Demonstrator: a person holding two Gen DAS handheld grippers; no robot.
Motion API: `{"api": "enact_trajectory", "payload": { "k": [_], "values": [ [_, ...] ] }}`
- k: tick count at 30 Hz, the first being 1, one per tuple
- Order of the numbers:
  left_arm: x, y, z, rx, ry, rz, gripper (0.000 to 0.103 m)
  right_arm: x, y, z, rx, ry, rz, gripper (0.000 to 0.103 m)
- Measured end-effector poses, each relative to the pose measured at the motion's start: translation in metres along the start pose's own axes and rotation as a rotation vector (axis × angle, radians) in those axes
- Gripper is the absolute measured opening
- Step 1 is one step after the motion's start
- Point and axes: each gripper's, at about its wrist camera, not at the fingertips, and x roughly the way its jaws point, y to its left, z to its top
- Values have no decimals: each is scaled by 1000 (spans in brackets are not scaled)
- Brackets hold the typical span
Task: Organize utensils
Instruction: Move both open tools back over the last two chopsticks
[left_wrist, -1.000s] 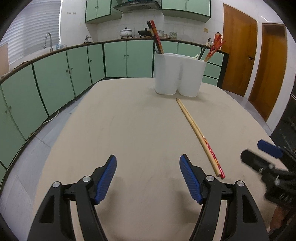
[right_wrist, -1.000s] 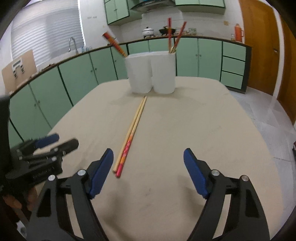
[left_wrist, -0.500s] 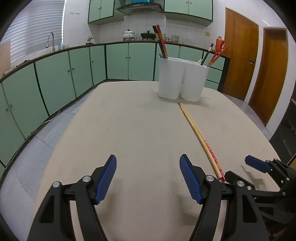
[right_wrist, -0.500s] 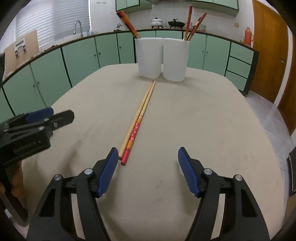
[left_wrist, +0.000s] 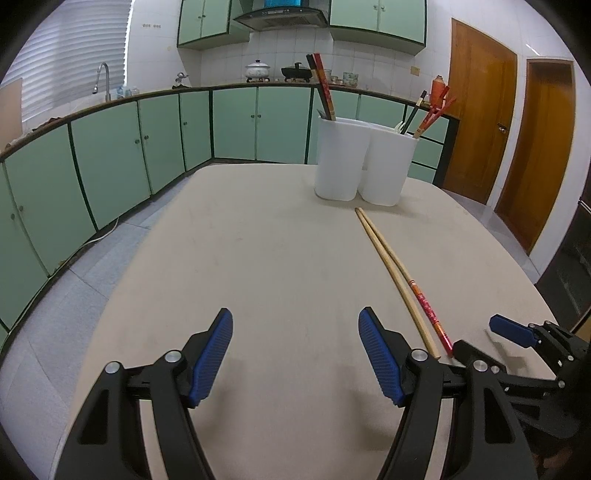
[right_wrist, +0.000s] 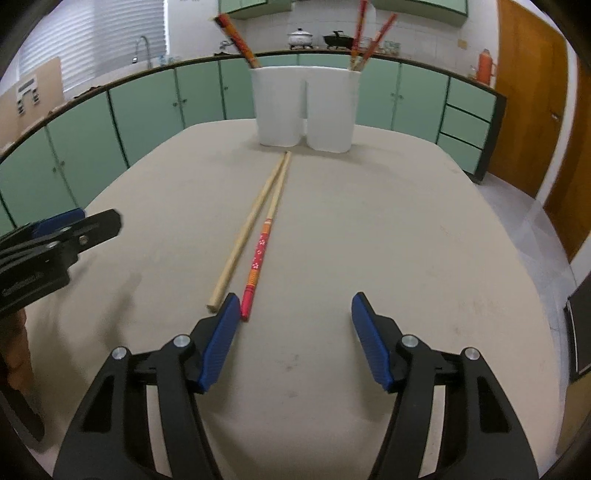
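Two chopsticks lie side by side on the beige table: a plain wooden one (right_wrist: 251, 225) and one with a red flowered end (right_wrist: 260, 251). They also show in the left wrist view, the plain one (left_wrist: 391, 273) and the red-ended one (left_wrist: 424, 306). Two white holders (right_wrist: 304, 109) with chopsticks in them stand at the far end, also in the left wrist view (left_wrist: 364, 166). My right gripper (right_wrist: 291, 325) is open and empty, its left pad just by the chopsticks' near ends. My left gripper (left_wrist: 295, 339) is open and empty, left of the chopsticks.
The beige table (left_wrist: 266, 258) has rounded edges with floor beyond. Green cabinets (left_wrist: 110, 162) line the far wall. Wooden doors (left_wrist: 480, 122) stand at the right. The right gripper shows in the left wrist view (left_wrist: 517, 347), the left one in the right wrist view (right_wrist: 55, 240).
My right gripper has moved forward and lower toward the chopsticks' near ends. My left gripper has shifted a little; both stay open.
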Motion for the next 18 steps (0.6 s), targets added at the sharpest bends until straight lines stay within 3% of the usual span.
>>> {"api": "enact_trajectory", "payload": {
  "k": [5, 9, 11, 18],
  "values": [
    [-1, -2, 1, 12, -3, 2, 69, 6, 9, -2, -24, 22, 45, 37],
    [-1, -1, 1, 12, -2, 2, 69, 6, 11, -1, -38, 14, 43, 27],
    [-1, -2, 1, 14, -2, 1, 69, 7, 10, 0, -36, 13, 47, 11],
    [1, -4, 1, 20, 1, -1, 69, 8, 8, 1, -15, 13, 64, 11]
  ]
}}
